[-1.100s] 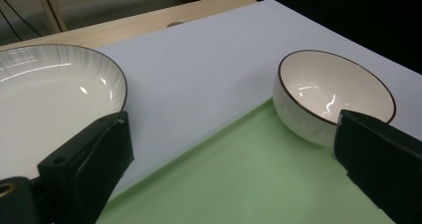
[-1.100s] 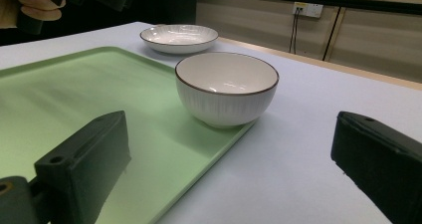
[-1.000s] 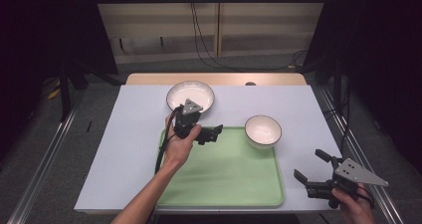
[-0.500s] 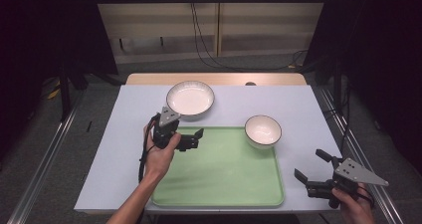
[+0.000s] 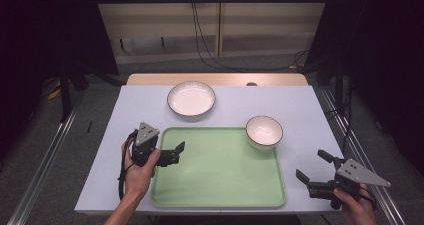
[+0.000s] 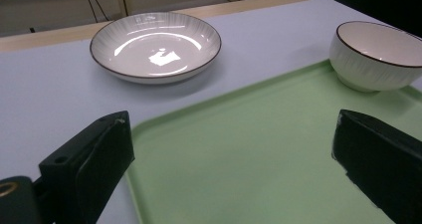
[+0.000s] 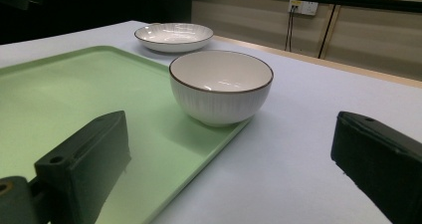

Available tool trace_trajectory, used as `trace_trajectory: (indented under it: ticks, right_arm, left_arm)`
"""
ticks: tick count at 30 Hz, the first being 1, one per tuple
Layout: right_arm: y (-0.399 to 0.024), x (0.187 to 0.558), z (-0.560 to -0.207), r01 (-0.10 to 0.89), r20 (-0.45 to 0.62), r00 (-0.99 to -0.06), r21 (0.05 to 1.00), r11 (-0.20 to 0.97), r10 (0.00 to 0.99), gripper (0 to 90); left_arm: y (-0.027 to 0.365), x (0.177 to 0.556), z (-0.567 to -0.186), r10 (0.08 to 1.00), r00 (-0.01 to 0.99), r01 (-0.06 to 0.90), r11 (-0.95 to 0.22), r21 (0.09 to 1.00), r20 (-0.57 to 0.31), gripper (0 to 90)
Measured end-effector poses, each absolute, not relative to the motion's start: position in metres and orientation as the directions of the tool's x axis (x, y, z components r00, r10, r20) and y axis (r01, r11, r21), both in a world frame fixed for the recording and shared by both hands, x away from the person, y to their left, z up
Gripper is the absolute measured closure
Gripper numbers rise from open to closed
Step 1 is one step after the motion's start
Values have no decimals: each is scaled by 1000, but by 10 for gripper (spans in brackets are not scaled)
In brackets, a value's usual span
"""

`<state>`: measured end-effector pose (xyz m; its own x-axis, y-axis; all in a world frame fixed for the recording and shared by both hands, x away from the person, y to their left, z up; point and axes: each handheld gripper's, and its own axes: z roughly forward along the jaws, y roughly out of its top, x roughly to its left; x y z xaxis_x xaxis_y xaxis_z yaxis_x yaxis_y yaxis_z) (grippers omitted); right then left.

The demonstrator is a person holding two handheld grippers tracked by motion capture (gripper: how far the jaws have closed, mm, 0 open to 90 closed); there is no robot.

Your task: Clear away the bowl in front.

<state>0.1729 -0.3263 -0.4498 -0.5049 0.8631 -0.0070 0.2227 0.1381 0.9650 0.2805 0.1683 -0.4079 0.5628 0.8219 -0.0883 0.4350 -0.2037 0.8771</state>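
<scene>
The left gripper, jaws apart and empty, has drawn back from the plate to the tray's left edge, leaving the plate beyond the tray, apparently released; right gripper open, idle.

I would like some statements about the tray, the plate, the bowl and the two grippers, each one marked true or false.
1. The left gripper is open over the left edge of the green tray. True.
2. The plate lies in the tray. False: it sits on the table beyond the tray.
3. The bowl is empty. True.
4. The right gripper holds the bowl. False: it is open, apart from the bowl, near the table's right edge.
5. The bowl stands at the tray's far right corner. True.
</scene>
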Motion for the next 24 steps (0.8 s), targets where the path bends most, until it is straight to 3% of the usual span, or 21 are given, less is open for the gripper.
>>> trace_trajectory:
  ticks: [15, 24]
  right_arm:
    - [-326, 173, -450, 228, -7, -495, 964, 137, 869, 14]
    - [-326, 174, -451, 234, -9, -491, 962, 141, 871, 15]
  left_arm:
    - [209, 242, -415, 877, 472, 436, -143, 889, -91, 19]
    - [225, 218, -422, 875, 471, 453, -136, 881, -108, 19]
